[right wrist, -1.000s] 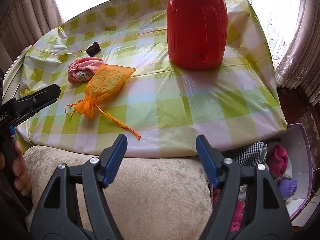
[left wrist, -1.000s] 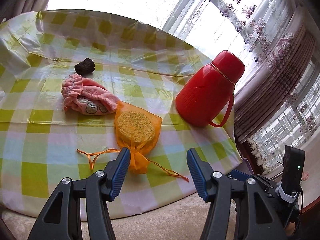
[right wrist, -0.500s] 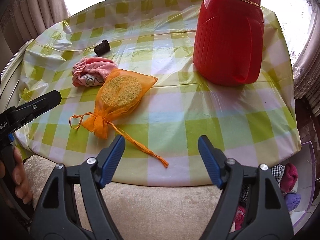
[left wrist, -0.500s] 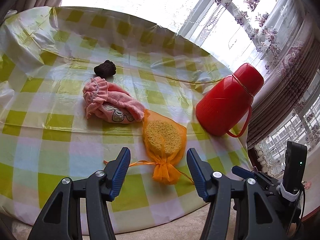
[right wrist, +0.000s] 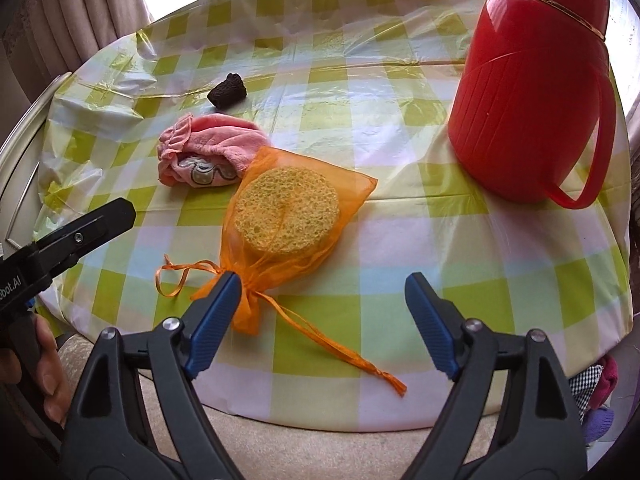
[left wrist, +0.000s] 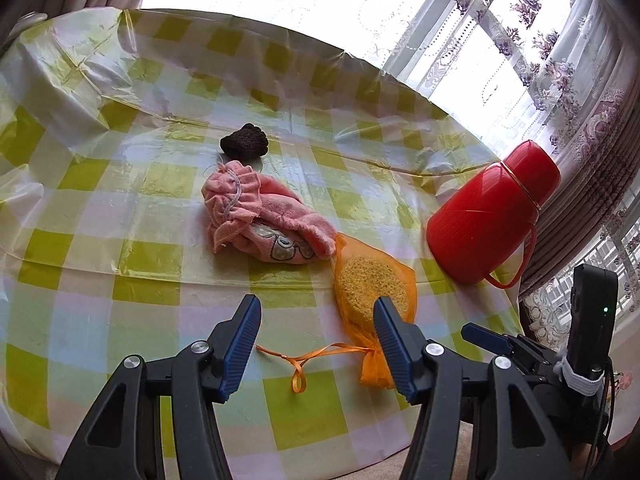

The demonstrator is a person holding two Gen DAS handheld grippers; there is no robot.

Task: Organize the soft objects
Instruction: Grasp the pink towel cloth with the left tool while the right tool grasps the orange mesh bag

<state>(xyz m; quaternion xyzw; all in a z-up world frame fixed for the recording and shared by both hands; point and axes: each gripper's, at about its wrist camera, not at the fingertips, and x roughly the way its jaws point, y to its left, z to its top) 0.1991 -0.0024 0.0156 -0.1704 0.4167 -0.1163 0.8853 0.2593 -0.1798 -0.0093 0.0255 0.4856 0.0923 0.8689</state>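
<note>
Hovering near the table's (right wrist: 400, 240) front edge, my right gripper (right wrist: 320, 320) is opening, my left gripper (left wrist: 316, 344) half spread, both empty. Nothing is tidied yet: orange pouch (right wrist: 288, 216), pink cloth (right wrist: 204, 152) and dark lump (right wrist: 228, 92) all wait.

Red jug (right wrist: 532, 92): one
Orange net bag (right wrist: 288, 216) with yellow sponge (right wrist: 286, 216): one
Pink cloth (left wrist: 260, 220): one
Small dark lump (left wrist: 244, 142), maybe a stone: one

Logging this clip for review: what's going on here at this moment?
A person holds a gripper in each hand over a table with a checked cloth. Nothing is gripped yet. The right gripper hangs above the tied neck of the orange mesh bag holding a yellow sponge, its jaws opening and empty. The left gripper is open beside it. A pink cloth, a dark lump and a red jug lie untouched.
</note>
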